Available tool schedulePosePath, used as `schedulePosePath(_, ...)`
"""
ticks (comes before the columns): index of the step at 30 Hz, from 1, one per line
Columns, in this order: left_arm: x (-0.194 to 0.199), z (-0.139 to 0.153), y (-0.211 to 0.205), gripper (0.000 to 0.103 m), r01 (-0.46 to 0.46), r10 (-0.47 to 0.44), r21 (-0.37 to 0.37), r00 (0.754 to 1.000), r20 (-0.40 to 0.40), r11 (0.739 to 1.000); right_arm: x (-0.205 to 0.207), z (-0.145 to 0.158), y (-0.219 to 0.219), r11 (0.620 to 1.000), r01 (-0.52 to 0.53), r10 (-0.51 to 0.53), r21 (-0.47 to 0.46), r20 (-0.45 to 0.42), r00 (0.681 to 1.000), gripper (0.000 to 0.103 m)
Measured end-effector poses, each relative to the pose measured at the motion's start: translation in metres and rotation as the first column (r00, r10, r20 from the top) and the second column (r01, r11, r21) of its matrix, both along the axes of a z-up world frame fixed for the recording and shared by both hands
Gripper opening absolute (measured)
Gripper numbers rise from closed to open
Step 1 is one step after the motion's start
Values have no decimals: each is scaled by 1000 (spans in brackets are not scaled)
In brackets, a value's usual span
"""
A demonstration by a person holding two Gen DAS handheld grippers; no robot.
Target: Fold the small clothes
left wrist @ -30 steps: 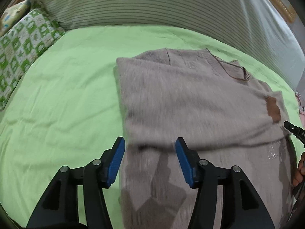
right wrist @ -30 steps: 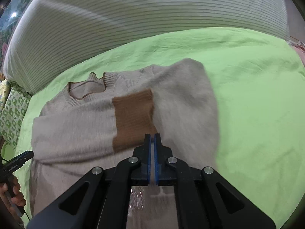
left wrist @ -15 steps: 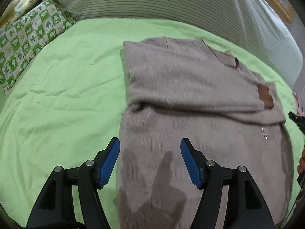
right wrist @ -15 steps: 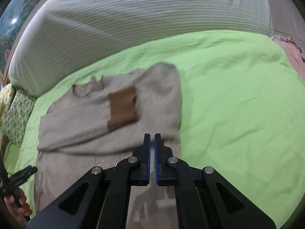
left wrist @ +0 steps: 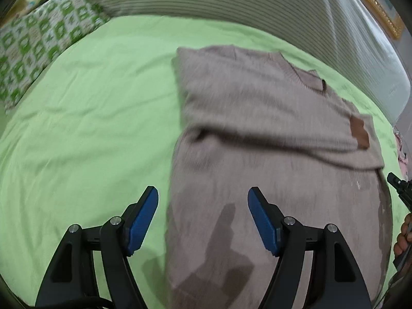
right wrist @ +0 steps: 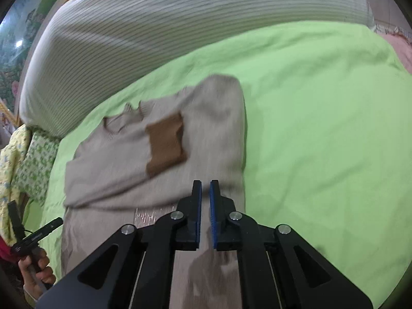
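Note:
A beige knit sweater (left wrist: pixel 270 134) lies flat on the green sheet, neck toward the far side. One sleeve is folded across the chest, its brown cuff (left wrist: pixel 359 132) near the sweater's right edge. My left gripper (left wrist: pixel 203 190) hovers over the lower left edge of the sweater. Its jaws are opening and nothing is gripped. In the right wrist view the sweater (right wrist: pixel 123 170) and brown cuff (right wrist: pixel 166 146) lie ahead. My right gripper (right wrist: pixel 205 182) is over the lower right part, its pads nearly together with only a thin slit, holding nothing.
The green sheet (left wrist: pixel 90 128) spreads wide on both sides. A striped bolster (right wrist: pixel 180 25) runs along the far edge, and a green patterned pillow (left wrist: pixel 38 43) sits at the far left. A hand (right wrist: pixel 36 270) holding the other gripper shows at the frame's edge. Pink cloth (right wrist: pixel 401 49) lies far right.
Both grippers have drawn back from the folded sleeves toward the sweater's lower part. The left jaws have spread wider. A thin slit has appeared between the right pads.

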State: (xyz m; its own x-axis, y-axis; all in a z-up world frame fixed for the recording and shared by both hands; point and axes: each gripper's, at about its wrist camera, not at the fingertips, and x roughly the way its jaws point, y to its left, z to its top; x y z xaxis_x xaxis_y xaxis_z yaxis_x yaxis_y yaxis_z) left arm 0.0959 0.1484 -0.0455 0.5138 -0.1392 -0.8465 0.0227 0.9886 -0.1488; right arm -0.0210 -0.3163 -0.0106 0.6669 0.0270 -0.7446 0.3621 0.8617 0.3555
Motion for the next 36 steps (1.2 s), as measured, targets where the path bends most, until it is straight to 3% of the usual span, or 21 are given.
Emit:
schedulePosePath(3,-34,-1,13,73,5,-5,-11,1000,-7,1000,-25,4,14,1000,-23,22,10,2,1000,14)
schedulePosePath(5,-56,0,20,73,10,-10,-13,1000,-8,1000,-44,11,25,999,-43,43,15,17,999,30)
schedulePosePath(6,-67,1,23,73,13,-13,-12,1000,-6,1000,-54,14,31,999,-50,50,9,22,999,49)
schedulePosePath(7,-78,2,25,73,17,-17,-10,1000,-8,1000,-63,17,37,999,-52,52,1,30,998,63)
schedulePosePath(8,-88,2,27,73,23,-23,-11,1000,-11,1000,-75,22,45,998,-60,60,-13,45,997,64)
schedulePosePath(15,-161,-5,31,73,84,-85,-37,996,-33,996,-131,25,78,994,-112,112,-19,-3,994,65)
schedulePosePath(25,-234,-22,17,73,164,-167,-44,982,-83,985,-201,11,96,994,-113,113,-2,-39,993,65)
schedulePosePath(31,-262,-36,21,74,160,-168,-76,979,-114,984,-237,5,89,997,-83,83,0,-66,994,65)
schedulePosePath(36,-262,-40,24,74,151,-167,-122,977,-131,981,-253,-7,86,996,-75,79,45,-93,993,65)
